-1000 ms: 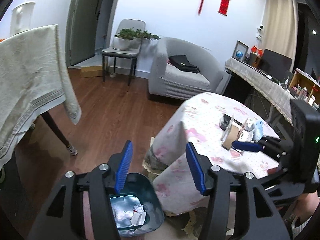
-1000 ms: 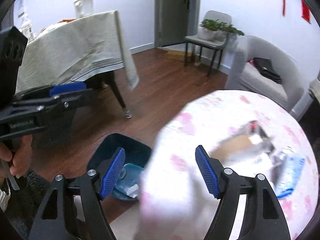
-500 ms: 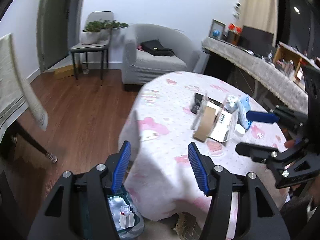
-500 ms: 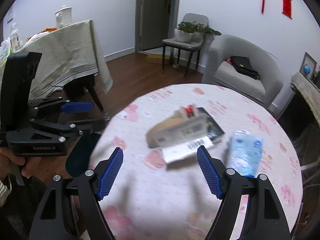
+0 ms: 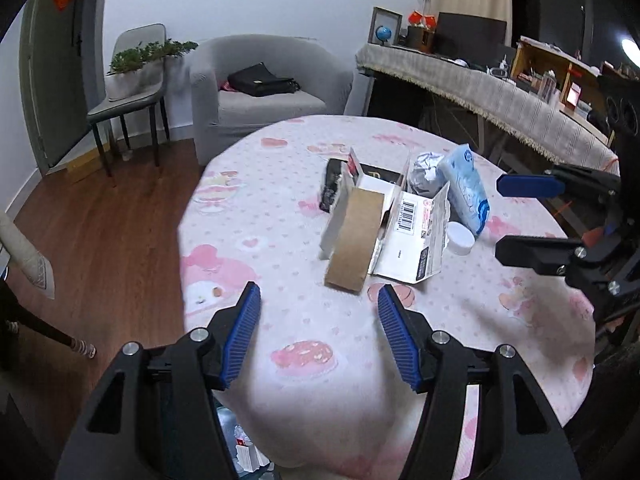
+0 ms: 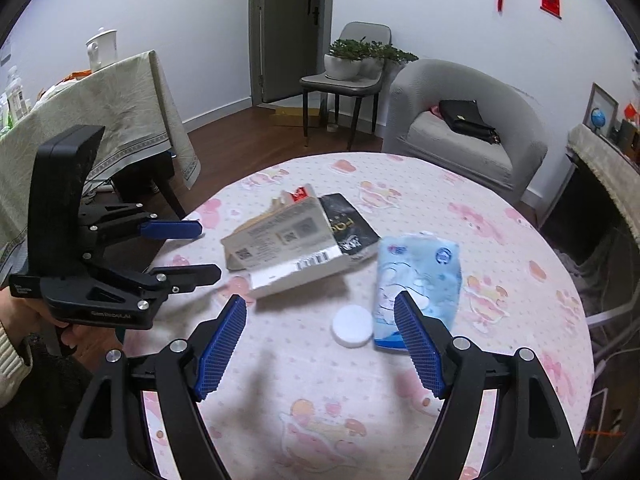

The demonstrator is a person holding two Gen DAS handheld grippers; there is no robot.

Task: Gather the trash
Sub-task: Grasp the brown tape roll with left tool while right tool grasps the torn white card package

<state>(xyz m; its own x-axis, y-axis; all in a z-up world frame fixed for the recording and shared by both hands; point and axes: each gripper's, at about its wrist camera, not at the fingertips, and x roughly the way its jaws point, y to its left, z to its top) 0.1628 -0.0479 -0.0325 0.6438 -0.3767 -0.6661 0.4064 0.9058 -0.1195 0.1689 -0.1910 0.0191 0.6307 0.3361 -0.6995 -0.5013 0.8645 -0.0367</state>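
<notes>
Both the left gripper [image 5: 319, 334] and right gripper [image 6: 320, 344] hover with fingers spread wide, holding nothing. Flattened cartons [image 6: 286, 246], a blue tissue pack [image 6: 418, 280] and a white cap [image 6: 352, 326] lie mid-worktop [image 6: 500, 240].

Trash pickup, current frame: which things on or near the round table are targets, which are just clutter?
Job items (likely):
opened cardboard box
foil ball
white cap
black wrapper
bin under the table edge

Bystanders:
blue tissue pack (possibly still in use)
black bag on armchair
potted plants
</notes>
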